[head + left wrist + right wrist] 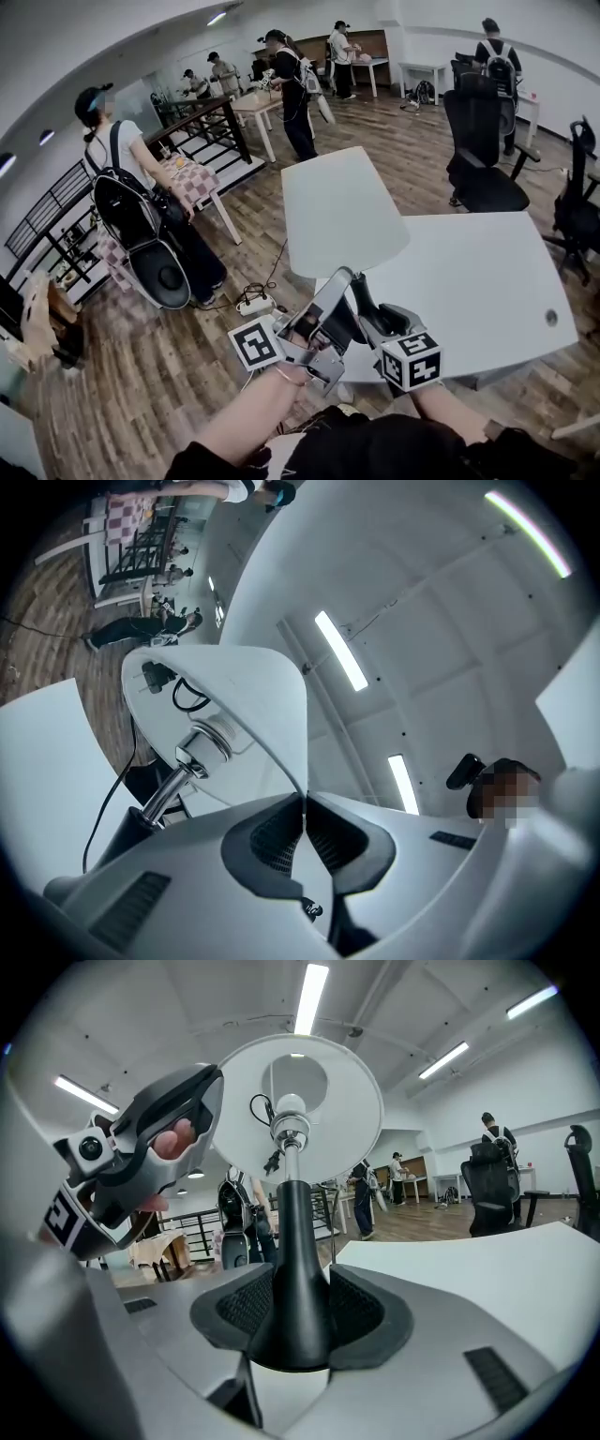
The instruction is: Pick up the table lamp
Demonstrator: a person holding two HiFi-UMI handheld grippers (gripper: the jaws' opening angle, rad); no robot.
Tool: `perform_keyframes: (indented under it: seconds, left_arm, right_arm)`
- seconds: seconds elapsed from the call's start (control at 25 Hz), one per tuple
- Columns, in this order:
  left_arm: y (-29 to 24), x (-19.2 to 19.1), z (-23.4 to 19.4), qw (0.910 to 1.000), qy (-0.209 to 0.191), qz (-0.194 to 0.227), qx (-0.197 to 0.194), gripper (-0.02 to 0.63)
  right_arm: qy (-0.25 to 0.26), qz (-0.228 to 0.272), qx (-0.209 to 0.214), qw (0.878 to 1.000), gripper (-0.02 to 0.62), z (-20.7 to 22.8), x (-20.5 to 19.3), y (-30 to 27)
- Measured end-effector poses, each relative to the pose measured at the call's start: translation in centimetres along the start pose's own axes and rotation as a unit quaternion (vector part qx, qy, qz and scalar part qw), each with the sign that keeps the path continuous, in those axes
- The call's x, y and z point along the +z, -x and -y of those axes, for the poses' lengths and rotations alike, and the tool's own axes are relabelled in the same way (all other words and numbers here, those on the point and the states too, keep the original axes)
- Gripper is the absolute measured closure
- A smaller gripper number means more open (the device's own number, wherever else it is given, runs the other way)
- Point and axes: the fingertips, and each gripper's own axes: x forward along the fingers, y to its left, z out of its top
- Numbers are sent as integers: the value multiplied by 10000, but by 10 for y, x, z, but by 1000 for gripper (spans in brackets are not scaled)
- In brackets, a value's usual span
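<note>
The table lamp has a white cone shade [342, 211] and a black flared stem [295, 1241], and both grippers hold it over the near corner of the white table [478, 281]. My left gripper [304, 808] is shut on the thin lower rim of the shade [234, 696]; the bulb socket and chrome neck [173, 785] show inside it. My right gripper [298, 1312] is shut on the wide black foot of the stem, with the shade [300, 1101] straight above. In the head view, the left gripper [336, 286] and right gripper [367, 317] meet under the shade. The lamp's base is hidden.
Black office chairs [483, 150] stand beyond the table at the right. A person with a backpack [131, 211] stands at the left by a stair railing [202, 127]. Other people work at tables at the back. A power strip [253, 303] lies on the wood floor.
</note>
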Motion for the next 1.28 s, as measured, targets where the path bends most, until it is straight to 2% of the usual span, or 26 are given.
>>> perform_keyframes:
  seconds: [0.36,0.64,1.0,1.28]
  left_arm:
    - [0,-49,71,9992,-188,-131,-332,586]
    - [0,-68,98,9984,-287,-224,-434,586]
    - [6,-66,115,9975,-339,-318,-524,586]
    - [34,-50,134,9974,-234,-448,-521,588]
  right_arm:
    - [214,291,-33,9993,399,-16,4,73]
    - [178,385,-4,9991,399,-26,5,101]
    - [118,455,9,9989,399,-42,8,107]
    - [7,469,-69,9989,397,-82,5,102]
